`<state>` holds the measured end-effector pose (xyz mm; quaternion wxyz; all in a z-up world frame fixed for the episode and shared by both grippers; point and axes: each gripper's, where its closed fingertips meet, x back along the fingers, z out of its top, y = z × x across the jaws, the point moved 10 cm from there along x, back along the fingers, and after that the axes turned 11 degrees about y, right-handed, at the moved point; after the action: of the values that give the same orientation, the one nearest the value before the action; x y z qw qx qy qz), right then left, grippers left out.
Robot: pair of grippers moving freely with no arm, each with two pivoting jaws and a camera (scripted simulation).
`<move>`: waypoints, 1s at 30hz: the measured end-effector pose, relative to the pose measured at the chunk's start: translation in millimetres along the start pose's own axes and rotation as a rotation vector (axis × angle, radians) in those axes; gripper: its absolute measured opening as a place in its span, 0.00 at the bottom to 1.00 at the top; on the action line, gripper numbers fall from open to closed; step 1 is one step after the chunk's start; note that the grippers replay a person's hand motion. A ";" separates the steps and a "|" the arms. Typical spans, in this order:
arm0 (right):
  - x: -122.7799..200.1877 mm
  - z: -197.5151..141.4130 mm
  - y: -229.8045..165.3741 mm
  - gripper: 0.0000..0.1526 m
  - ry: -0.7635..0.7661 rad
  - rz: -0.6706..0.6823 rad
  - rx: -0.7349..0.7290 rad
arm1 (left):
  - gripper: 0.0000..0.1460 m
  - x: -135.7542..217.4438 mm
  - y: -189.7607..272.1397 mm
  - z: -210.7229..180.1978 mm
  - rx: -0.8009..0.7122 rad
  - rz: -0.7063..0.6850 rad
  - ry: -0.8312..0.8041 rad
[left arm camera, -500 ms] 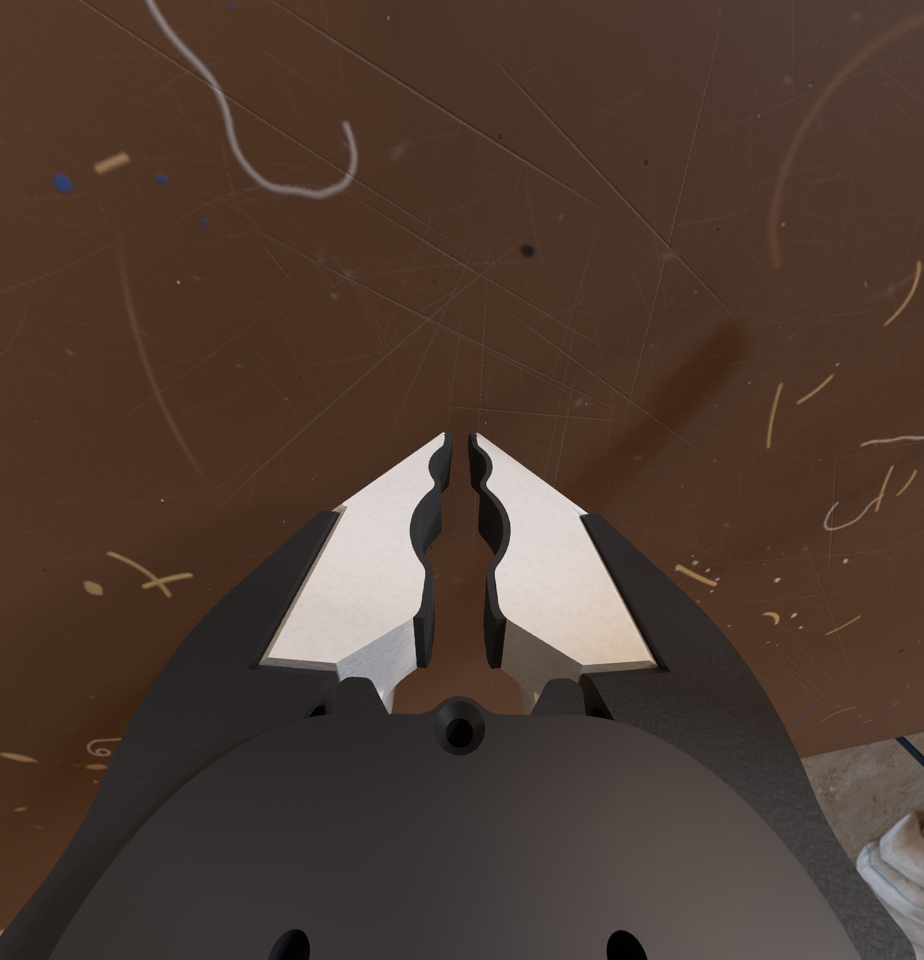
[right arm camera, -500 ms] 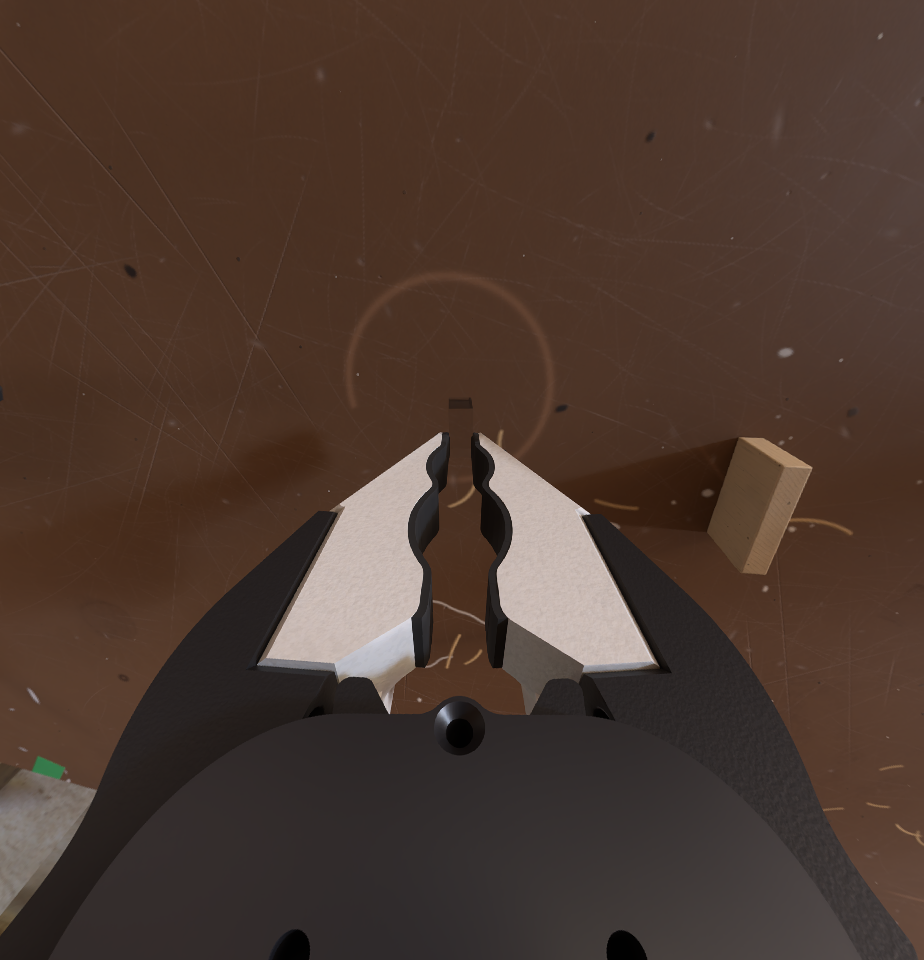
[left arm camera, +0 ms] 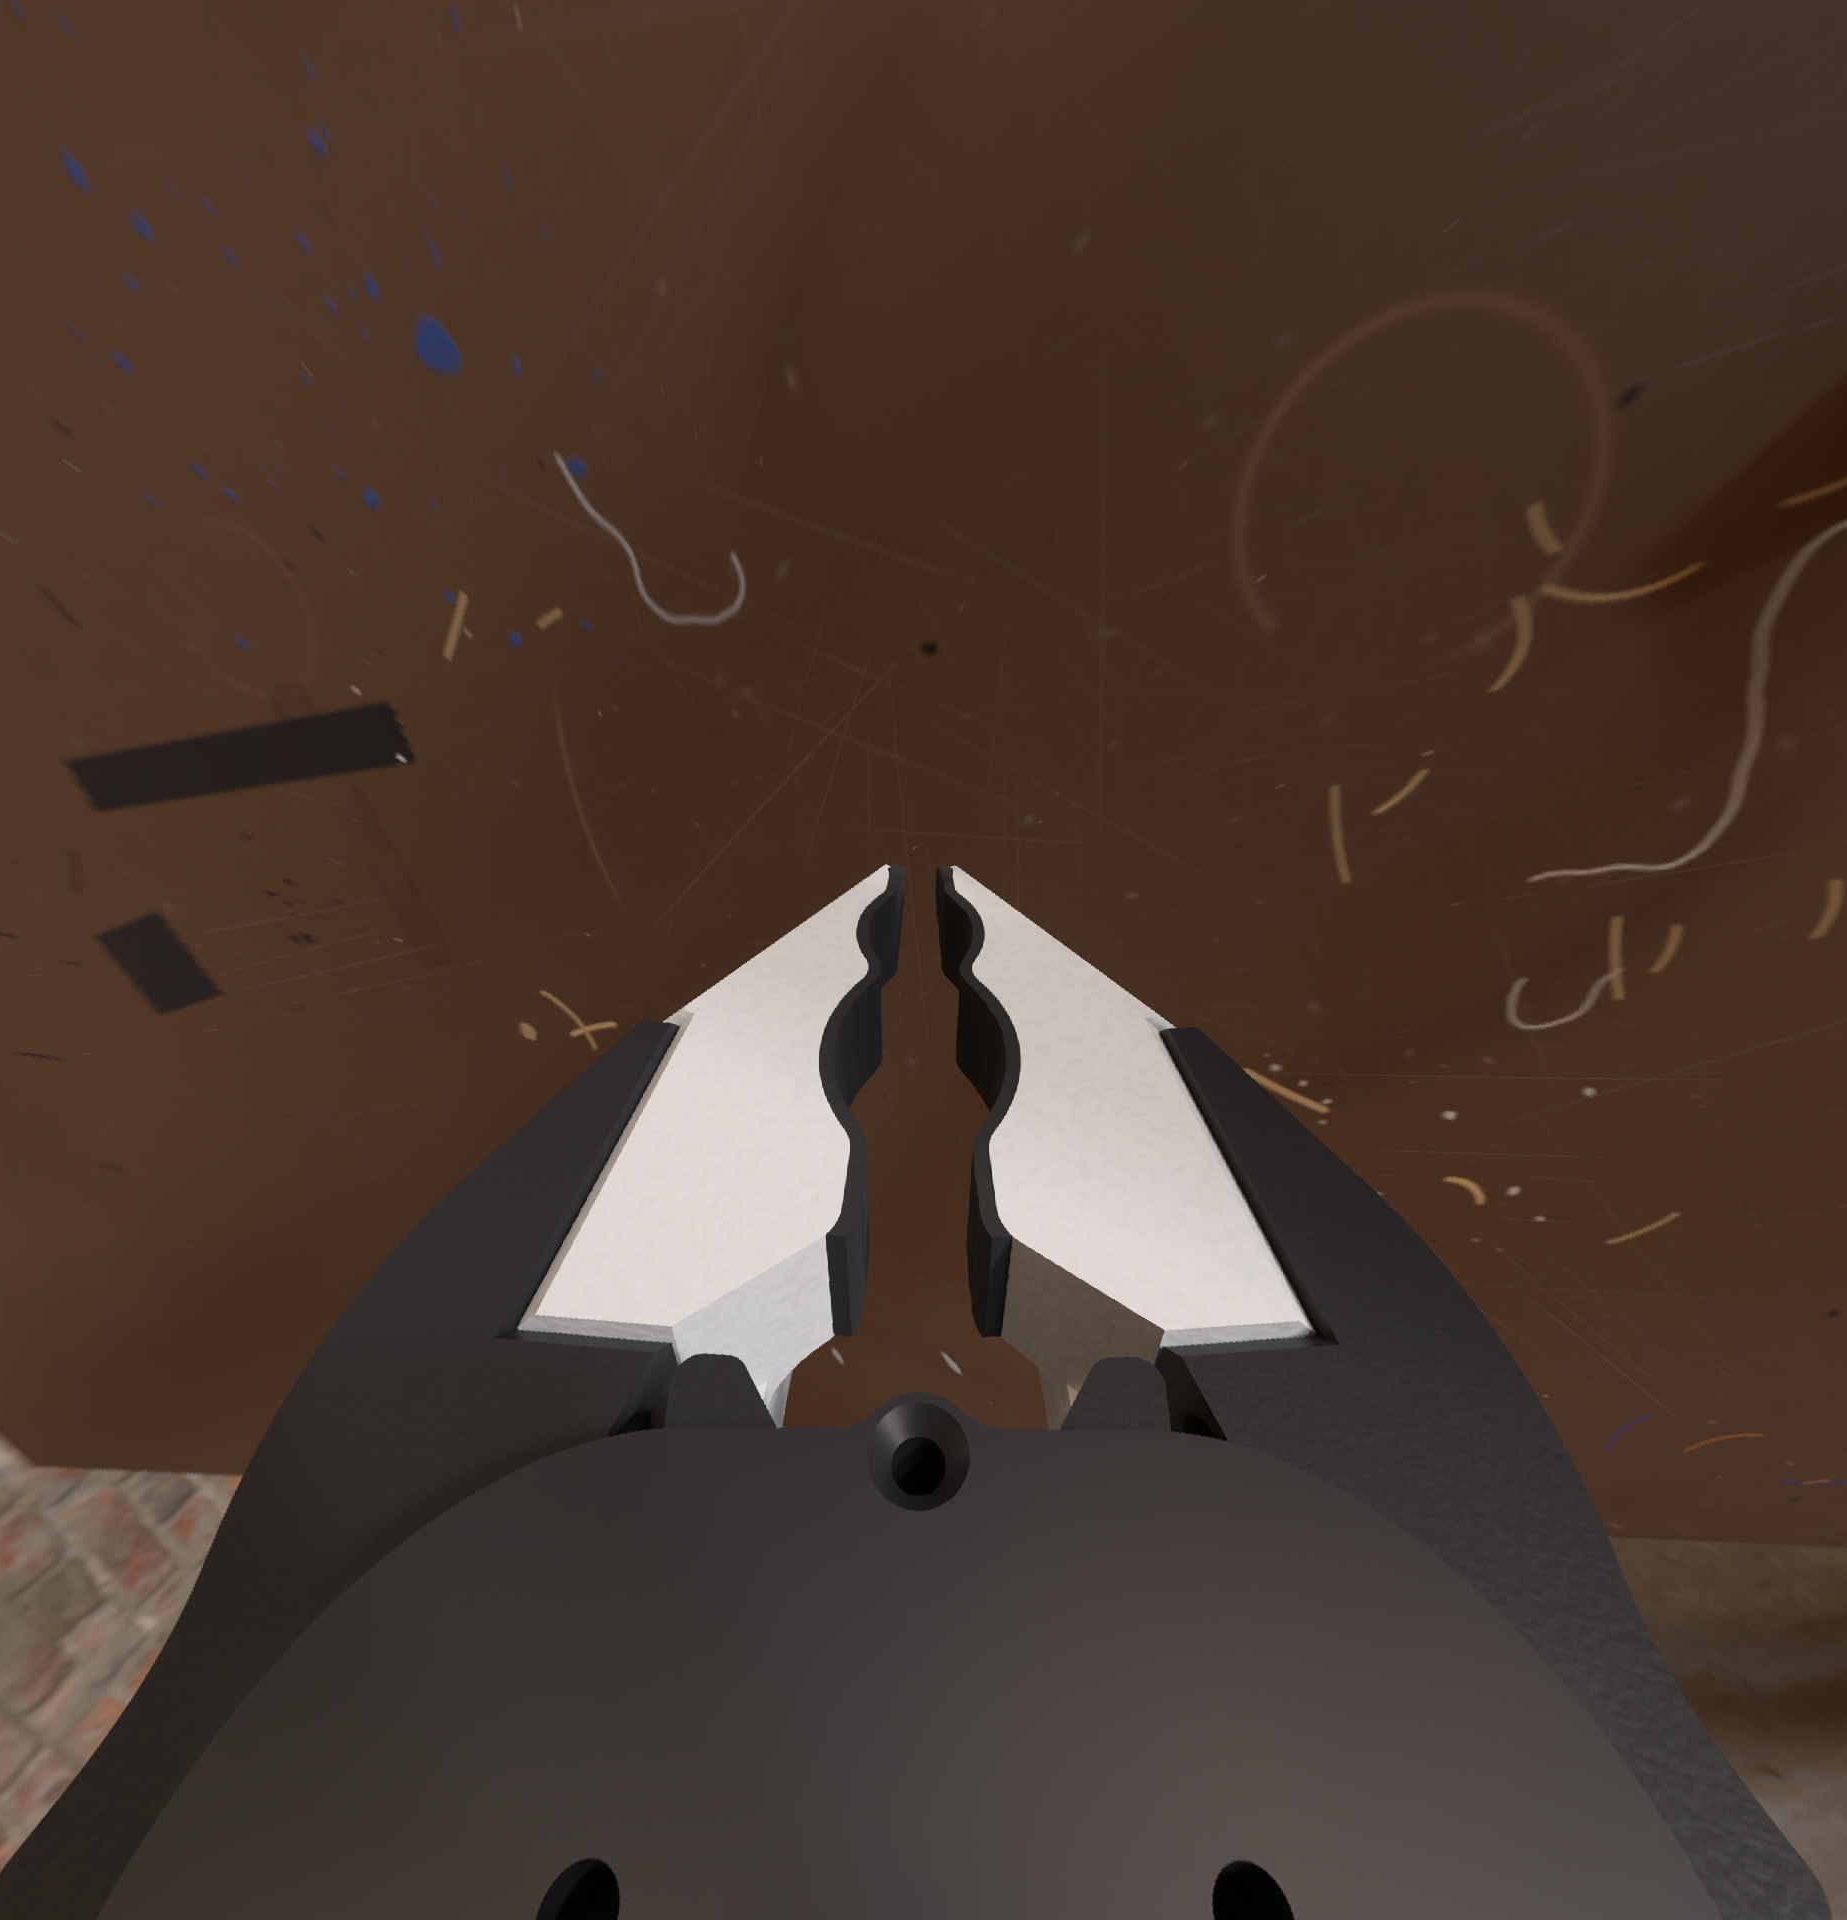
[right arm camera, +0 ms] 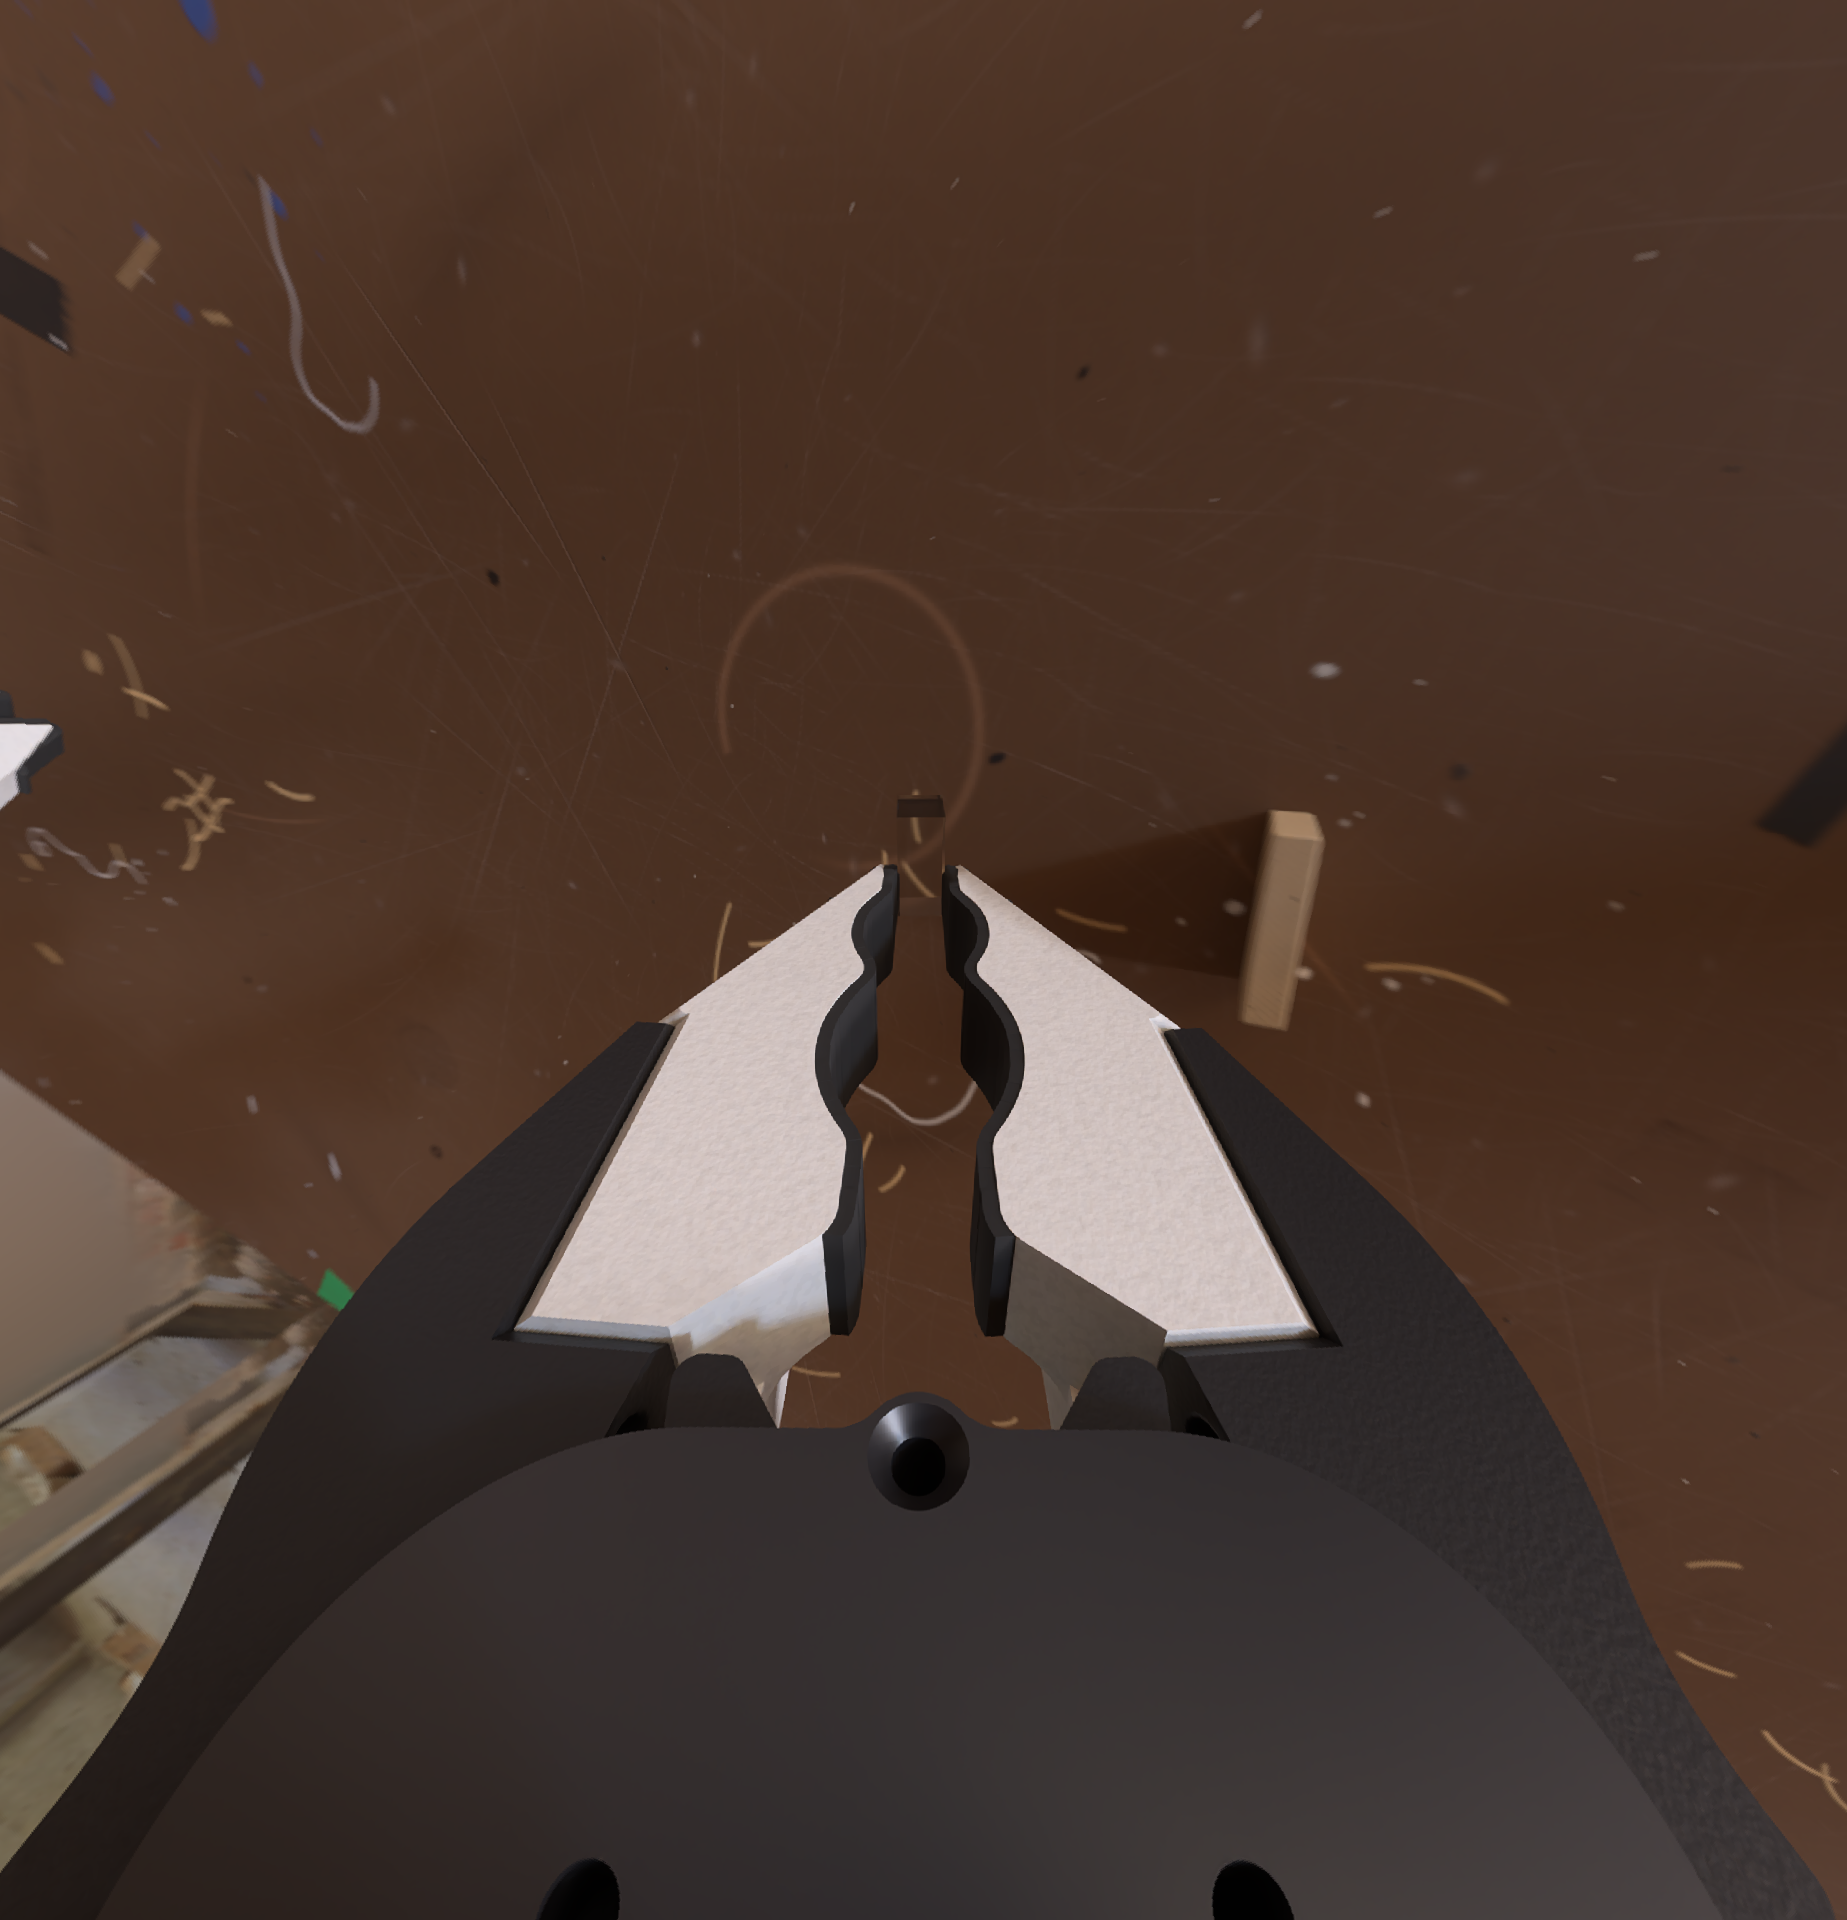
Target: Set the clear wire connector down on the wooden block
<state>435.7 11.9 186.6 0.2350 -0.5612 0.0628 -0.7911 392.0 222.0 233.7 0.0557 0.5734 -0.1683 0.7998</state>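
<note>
In the right wrist view my right gripper [right arm camera: 919, 873] is shut on the clear wire connector [right arm camera: 919, 821]. The connector is a small see-through piece with a dark top that sticks out past the fingertips, above the brown table. The wooden block [right arm camera: 1280, 920] is a pale slab standing on edge on the table, to the right of the fingertips and slightly beyond them. My left gripper [left arm camera: 919, 873] is shut and empty over bare scratched table. One of its white fingers shows at the left edge of the right wrist view [right arm camera: 5, 758].
Two black tape strips [left arm camera: 238, 753] [left arm camera: 158, 961] lie on the table to the left. The table's near edge and a brick floor [left arm camera: 57, 1558] show at lower left. Wooden planks [right arm camera: 119, 1455] lie below the table's left edge. A dark strip [right arm camera: 1833, 779] lies at far right.
Both grippers have drawn back from the table, so more of it shows. In the right view the wooden block has shifted closer to the fingertips and turned edge-on. The connector stays gripped.
</note>
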 end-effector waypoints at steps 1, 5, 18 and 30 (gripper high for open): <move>11.3 1.0 8.0 0.05 0.021 0.018 -0.016 | 0.04 10.3 8.5 8.8 -0.015 0.017 0.008; 46.3 -5.8 39.9 0.05 0.044 -0.002 -0.058 | 0.04 27.4 45.6 33.3 -0.069 0.012 -0.001; 18.1 -33.4 87.6 0.05 -0.121 -0.039 -0.055 | 0.04 -47.7 77.2 7.3 0.048 -0.263 -0.163; -22.9 -25.5 62.6 0.06 -0.174 -0.180 0.072 | 0.04 -93.8 51.5 -14.0 0.129 -0.366 -0.131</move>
<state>437.1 -37.3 134.9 0.1875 -0.6224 -0.0369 -0.7590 396.4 188.2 131.3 0.1521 0.6478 -0.0130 0.7464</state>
